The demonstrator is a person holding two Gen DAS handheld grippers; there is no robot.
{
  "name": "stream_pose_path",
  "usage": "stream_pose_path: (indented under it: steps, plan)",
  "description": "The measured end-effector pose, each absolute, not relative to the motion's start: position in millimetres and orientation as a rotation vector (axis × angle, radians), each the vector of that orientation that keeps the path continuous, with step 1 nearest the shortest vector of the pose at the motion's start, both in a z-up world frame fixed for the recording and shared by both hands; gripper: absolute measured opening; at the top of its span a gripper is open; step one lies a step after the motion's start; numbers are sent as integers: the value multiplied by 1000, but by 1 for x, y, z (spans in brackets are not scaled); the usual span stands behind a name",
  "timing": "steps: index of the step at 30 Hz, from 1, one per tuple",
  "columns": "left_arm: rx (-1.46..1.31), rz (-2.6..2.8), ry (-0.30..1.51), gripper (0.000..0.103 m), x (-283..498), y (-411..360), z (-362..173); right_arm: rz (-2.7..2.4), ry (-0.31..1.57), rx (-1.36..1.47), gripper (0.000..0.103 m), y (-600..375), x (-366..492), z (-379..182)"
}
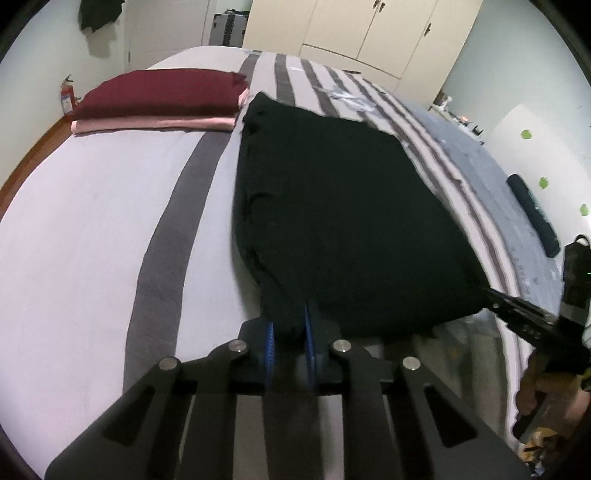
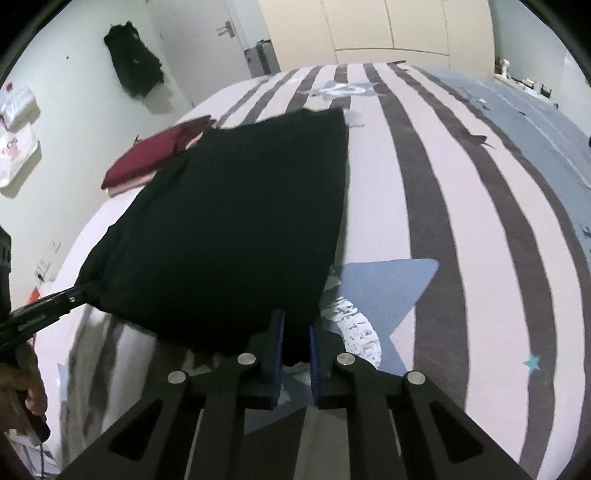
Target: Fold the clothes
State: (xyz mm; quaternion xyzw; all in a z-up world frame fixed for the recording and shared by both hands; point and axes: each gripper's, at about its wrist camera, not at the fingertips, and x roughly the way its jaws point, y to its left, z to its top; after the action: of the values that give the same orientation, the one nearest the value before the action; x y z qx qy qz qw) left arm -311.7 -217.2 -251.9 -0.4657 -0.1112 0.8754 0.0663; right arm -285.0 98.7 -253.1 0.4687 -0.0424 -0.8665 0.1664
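Observation:
A black garment (image 1: 343, 218) lies spread over the striped bed, its near edge lifted off the bed. My left gripper (image 1: 290, 332) is shut on the garment's near left corner. My right gripper (image 2: 295, 341) is shut on the near right corner of the same black garment (image 2: 236, 221). The right gripper also shows at the right of the left wrist view (image 1: 517, 314), and the left gripper at the left of the right wrist view (image 2: 62, 299). The cloth hangs taut between the two.
A folded maroon garment (image 1: 162, 92) sits on a folded pink one (image 1: 155, 123) at the far left of the bed (image 1: 74, 240). A dark roll (image 1: 532, 214) lies at the right edge. Cream wardrobes (image 1: 362, 33) stand behind. A dark garment (image 2: 135, 62) hangs on the wall.

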Motion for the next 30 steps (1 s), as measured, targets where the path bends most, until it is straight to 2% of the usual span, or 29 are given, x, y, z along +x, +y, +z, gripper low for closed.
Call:
stream_pose_path:
  steps: [4, 7, 11, 15, 18, 21, 24, 30]
  plan:
    - [-1509, 2584, -314, 11, -267, -216, -256, -2435, -136, 1380, 10, 103, -253, -243]
    - [-1634, 2549, -303, 11, -238, -215, -285, -2367, -132, 1489, 10, 101, -221, -260]
    - [-1644, 2583, -291, 11, -235, -211, -291, -2368, -127, 1528, 9, 100, -204, -271]
    - [-1534, 2657, -316, 11, -239, -212, -250, -2403, -166, 1489, 9, 102, -213, -251]
    - [-1374, 2743, -362, 11, -251, -215, -195, -2466, -184, 1396, 7, 103, -218, -207]
    - [-1270, 2795, -371, 11, -282, -219, -159, -2544, -213, 1251, 5, 105, -244, -154]
    - [-1249, 2799, -365, 11, -336, -221, -154, -2581, -256, 1167, 5, 102, -286, -135]
    - [-1347, 2749, -337, 11, -456, -221, -200, -2597, -266, 1204, 4, 85, -402, -160]
